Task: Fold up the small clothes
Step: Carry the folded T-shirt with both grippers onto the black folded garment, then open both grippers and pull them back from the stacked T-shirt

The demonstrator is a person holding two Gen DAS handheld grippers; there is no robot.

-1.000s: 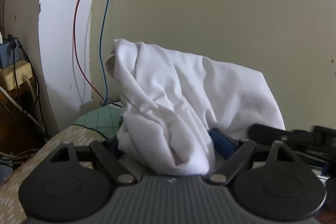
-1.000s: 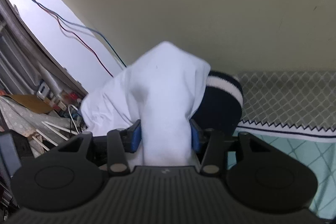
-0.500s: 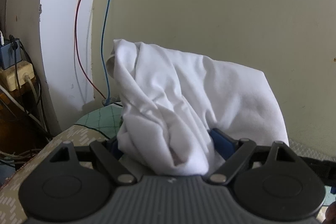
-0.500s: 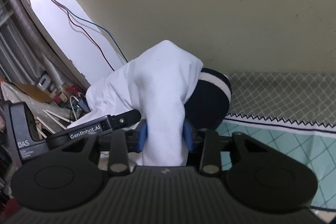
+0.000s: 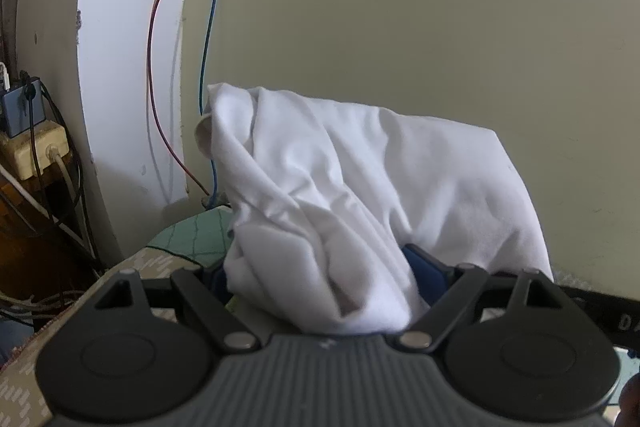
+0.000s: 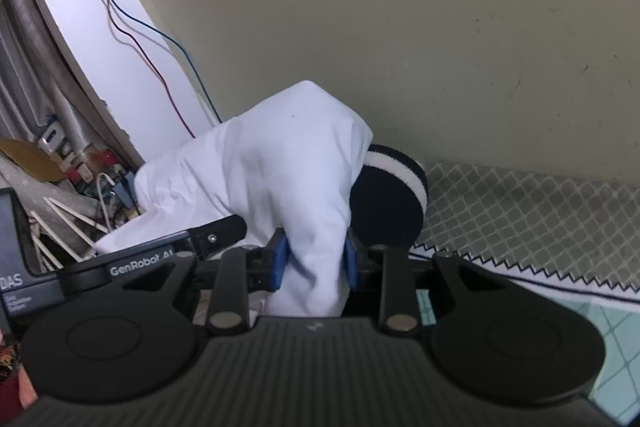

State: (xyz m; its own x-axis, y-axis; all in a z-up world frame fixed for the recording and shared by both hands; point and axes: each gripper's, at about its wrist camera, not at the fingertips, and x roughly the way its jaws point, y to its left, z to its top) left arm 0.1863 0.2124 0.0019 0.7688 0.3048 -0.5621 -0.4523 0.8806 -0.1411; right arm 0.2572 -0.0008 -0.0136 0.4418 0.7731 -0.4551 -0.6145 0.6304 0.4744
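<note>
Here left gripper (image 5: 320, 277), right gripper (image 6: 314, 259) pinch white garment (image 5: 360, 187) (bunched).

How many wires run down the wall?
2 in both views: a red wire and, right of it, a blue wire, both dropping behind the white garment. Others may be hidden.

Wall (image 5: 400, 7), pale green, as landmark. Red wire (image 5: 154, 39) and blue wire (image 5: 208, 27) hang along its left edge, beside a white panel (image 5: 124, 47). Left of the panel, a plug box (image 5: 32, 151) with cables. Below the wall, a lattice-patterned cloth (image 6: 520, 203).
</note>
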